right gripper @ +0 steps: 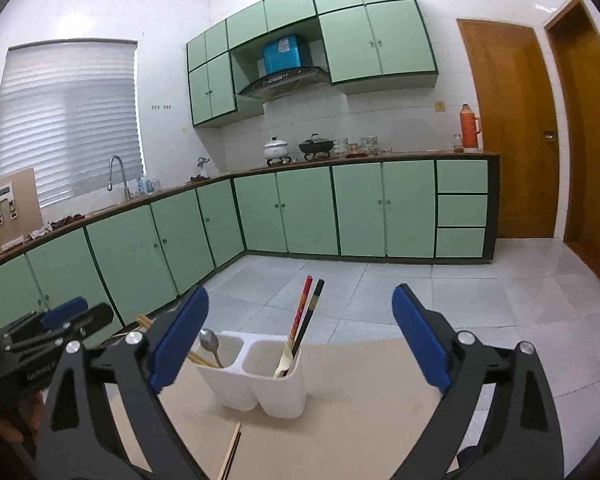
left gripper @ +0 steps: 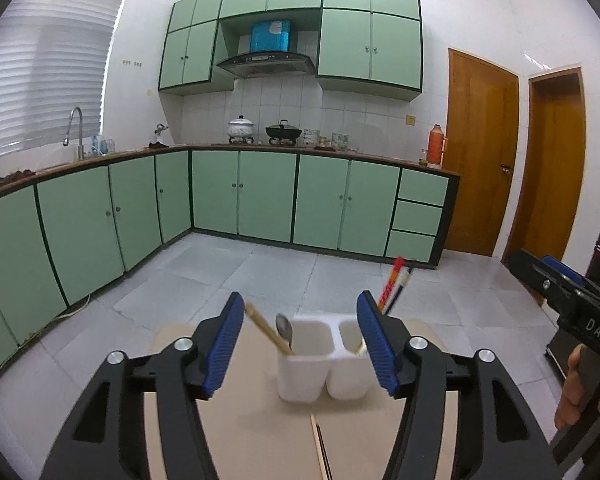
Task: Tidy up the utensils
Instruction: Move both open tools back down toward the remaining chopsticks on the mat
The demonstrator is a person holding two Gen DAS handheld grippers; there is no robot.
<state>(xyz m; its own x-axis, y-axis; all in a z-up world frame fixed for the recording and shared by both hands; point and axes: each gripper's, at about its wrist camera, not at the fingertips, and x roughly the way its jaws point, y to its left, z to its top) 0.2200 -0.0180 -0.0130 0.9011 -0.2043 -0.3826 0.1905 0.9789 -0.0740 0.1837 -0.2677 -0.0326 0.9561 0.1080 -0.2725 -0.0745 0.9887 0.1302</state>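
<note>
A white two-compartment utensil holder (left gripper: 320,364) (right gripper: 256,376) stands on the beige table (left gripper: 240,420) (right gripper: 360,380). Its left cup holds a metal spoon (left gripper: 285,329) (right gripper: 209,341) and wooden chopsticks (left gripper: 266,330). Red and black chopsticks (left gripper: 392,284) (right gripper: 306,312) lean out of the right cup. Another wooden pair (left gripper: 318,440) (right gripper: 232,448) lies flat on the table nearer to me. My left gripper (left gripper: 300,308) is open just short of the holder, with nothing between its pads. To its right, my right gripper (right gripper: 300,300) stands wide open and empty, also facing the holder.
Beyond the table's far edge lies a tiled floor (left gripper: 260,272), then green base cabinets (left gripper: 260,196) with pots on the counter. Two wooden doors (left gripper: 480,148) are at the right. A hand (left gripper: 572,392) holds the right gripper's handle at the left view's edge.
</note>
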